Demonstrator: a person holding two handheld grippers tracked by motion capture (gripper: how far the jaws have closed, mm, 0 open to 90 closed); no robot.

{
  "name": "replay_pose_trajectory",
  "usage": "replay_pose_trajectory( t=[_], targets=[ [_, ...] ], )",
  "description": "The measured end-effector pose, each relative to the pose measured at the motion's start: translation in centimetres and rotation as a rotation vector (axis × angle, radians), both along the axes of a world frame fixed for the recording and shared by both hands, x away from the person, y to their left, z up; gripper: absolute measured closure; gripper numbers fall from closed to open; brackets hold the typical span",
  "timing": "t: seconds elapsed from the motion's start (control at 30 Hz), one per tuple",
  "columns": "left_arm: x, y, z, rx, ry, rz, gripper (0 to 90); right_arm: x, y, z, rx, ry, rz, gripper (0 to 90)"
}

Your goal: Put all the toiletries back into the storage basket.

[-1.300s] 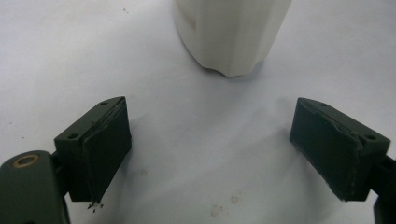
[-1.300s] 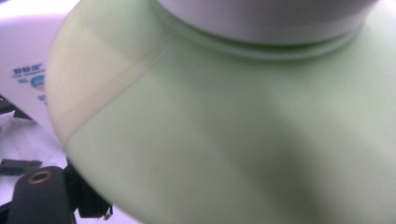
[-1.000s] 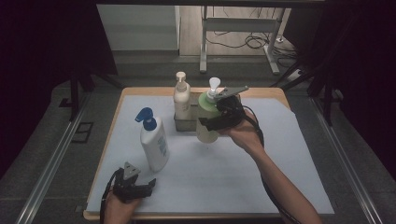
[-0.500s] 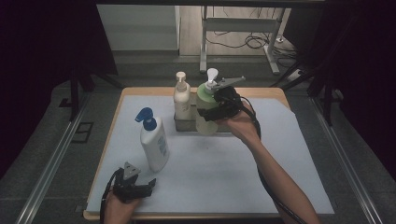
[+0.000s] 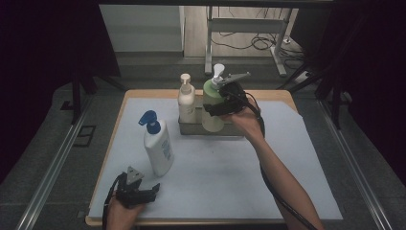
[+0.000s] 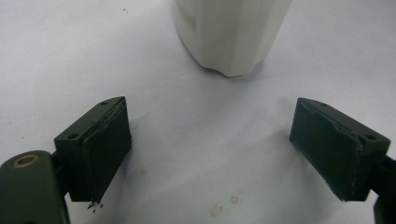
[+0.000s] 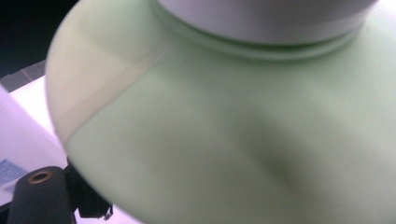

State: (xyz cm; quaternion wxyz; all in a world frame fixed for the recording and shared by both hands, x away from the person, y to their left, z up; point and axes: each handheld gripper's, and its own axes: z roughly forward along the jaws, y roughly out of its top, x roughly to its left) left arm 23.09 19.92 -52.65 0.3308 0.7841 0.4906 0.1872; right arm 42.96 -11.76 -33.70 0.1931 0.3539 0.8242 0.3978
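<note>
Green pump bottle [image 5: 211, 108] is clamped in your right gripper [image 5: 221, 106], jaws wide around its body; in the right gripper view the green shoulder [image 7: 224, 140] and white collar press right up against the camera. The bottle sits at about 12 o'clock on the white mat [image 5: 230, 177], over the grey metal tray [image 5: 230, 128] and just beside the cream pump bottle [image 5: 186, 100] that stands in the tray's left end. I can't tell whether its base is down in the tray or a bit above it, because your hand and the tray wall hide it. Step in hand, as I read it: placing the green bottle into the tray next to the cream one. The next move calls for keeping it upright, lowering it straight until the base seats inside the tray wall, not nudging the cream bottle, then spreading the jaws and backing off toward 4 o'clock. Your left gripper [image 5: 136, 189] rests at 7 o'clock near the mat's front edge, jaws wide apart and holding nothing; the left gripper view has the base of the white bottle with the blue pump [image 6: 231, 35] just ahead of the open jaws, not touching. That bottle [image 5: 158, 143] stands at 9 o'clock, likely the next one to go.
</note>
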Motion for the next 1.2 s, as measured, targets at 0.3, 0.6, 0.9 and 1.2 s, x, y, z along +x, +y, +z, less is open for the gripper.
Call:
replay_pose_trajectory(
  t=[0.3,0.6,0.9,1.2],
  targets=[
    [0.0,0.0,0.0,-0.001,0.000,0.000,12.2,1.6,0.1,-0.3,-0.001,0.001,-0.035,13.2],
    [0.0,0.0,0.0,0.000,0.000,0.000,12.2,2.7,0.5,-0.5,-0.008,-0.012,-0.063,13.2],
    [0.0,0.0,0.0,0.000,0.001,0.001,12.1,3.8,0.7,-0.7,-0.016,-0.018,-0.085,13.2],
    [0.0,0.0,0.0,0.000,0.003,0.001,12.1,4.3,0.8,-1.6,-0.026,-0.003,-0.085,13.2]
  ],
)
